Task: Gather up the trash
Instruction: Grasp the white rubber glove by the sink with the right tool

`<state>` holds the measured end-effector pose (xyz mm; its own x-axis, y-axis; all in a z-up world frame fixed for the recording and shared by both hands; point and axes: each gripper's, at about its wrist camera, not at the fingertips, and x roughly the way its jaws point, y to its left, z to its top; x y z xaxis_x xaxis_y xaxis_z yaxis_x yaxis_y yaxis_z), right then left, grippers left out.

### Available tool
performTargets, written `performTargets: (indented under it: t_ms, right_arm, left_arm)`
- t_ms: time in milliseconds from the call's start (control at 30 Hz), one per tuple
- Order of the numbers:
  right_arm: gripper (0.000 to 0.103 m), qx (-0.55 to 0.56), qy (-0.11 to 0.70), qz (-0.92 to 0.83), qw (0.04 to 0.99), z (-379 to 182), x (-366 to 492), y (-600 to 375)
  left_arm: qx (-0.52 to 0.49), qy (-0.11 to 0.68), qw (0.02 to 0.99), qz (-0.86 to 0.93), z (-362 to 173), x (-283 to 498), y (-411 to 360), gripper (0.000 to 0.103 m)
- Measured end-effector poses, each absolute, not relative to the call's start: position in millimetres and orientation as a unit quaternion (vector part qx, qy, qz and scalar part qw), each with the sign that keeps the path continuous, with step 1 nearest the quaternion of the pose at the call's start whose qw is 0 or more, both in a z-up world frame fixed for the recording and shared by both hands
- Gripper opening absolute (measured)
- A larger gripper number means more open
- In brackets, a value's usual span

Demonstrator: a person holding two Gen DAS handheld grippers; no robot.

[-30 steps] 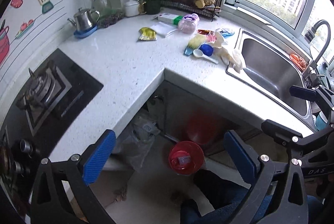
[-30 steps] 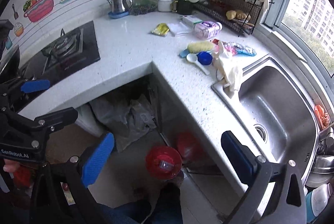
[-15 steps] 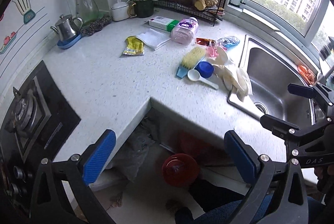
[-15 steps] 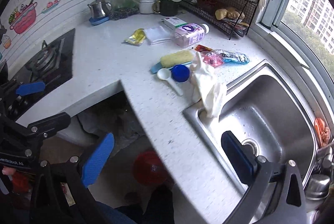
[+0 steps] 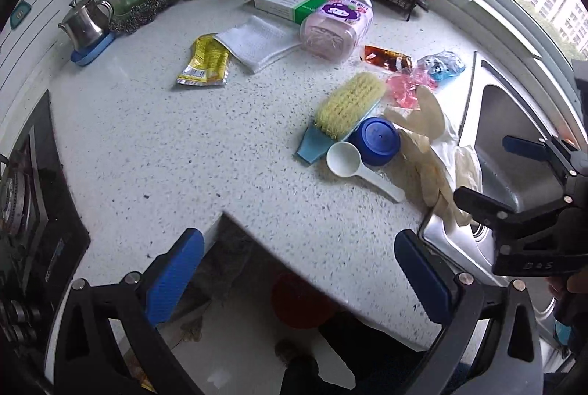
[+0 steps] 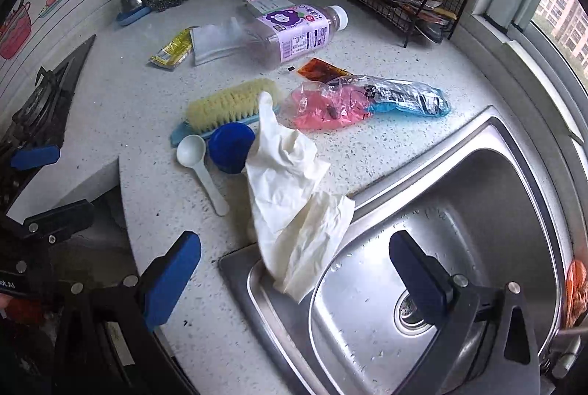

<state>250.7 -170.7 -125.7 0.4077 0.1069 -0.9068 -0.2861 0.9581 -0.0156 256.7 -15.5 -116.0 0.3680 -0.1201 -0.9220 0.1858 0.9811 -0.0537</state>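
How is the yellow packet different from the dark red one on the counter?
The yellow packet is opaque with printed writing; the dark red packet is see-through, showing dark sauce. The yellow packet touches the white cloth; the dark red packet lies near the pink bag. Both lie flat on the counter, untouched by either gripper.
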Motion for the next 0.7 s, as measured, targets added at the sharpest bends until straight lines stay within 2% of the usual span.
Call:
performTargets:
  t_ms: [200, 300, 400, 433, 467, 533, 567, 633, 700]
  right_arm:
    - [0.102, -0.113, 0.539, 0.163, 0.818, -153.9, 275.9, -171.3]
    - [0.086, -0.095, 0.555, 0.178, 0.807, -162.9, 282.6, -173.8]
    - [0.082, -0.092, 0.546, 0.187, 0.811, -162.7, 285.6, -175.1]
    - [0.070, -0.090, 0.549, 0.196, 0.807, -164.9, 288.1, -175.0]
    - [0.068, -0.104, 0.540, 0.195, 0.812, -164.5, 286.7, -172.7]
    - [0.050, -0.128, 0.533, 0.205, 0.811, -162.6, 285.2, -168.0]
    - [0.045, -0.131, 0.531, 0.215, 0.809, -160.8, 283.7, -166.3]
    - [0.022, -0.132, 0.529, 0.222, 0.809, -158.2, 280.8, -165.3]
    - [0.015, -0.123, 0.530, 0.225, 0.808, -157.1, 279.5, -166.5]
  left_arm:
    - [0.043, 0.563, 0.821, -0.085, -120.7, 266.0, -24.2, 0.103]
    - [0.035, 0.569, 0.818, -0.077, -125.7, 271.7, -22.7, 0.103]
    - [0.026, 0.572, 0.816, -0.074, -128.8, 275.4, -22.4, 0.103]
    - [0.026, 0.573, 0.816, -0.072, -129.4, 276.1, -22.8, 0.103]
    - [0.026, 0.574, 0.815, -0.072, -129.7, 276.7, -23.5, 0.103]
    - [0.024, 0.575, 0.815, -0.074, -129.2, 277.1, -24.6, 0.103]
    - [0.021, 0.575, 0.815, -0.076, -128.7, 277.4, -25.1, 0.103]
    - [0.017, 0.577, 0.812, -0.084, -128.4, 278.9, -26.9, 0.103]
    - [0.019, 0.579, 0.810, -0.091, -127.6, 281.2, -29.7, 0.103]
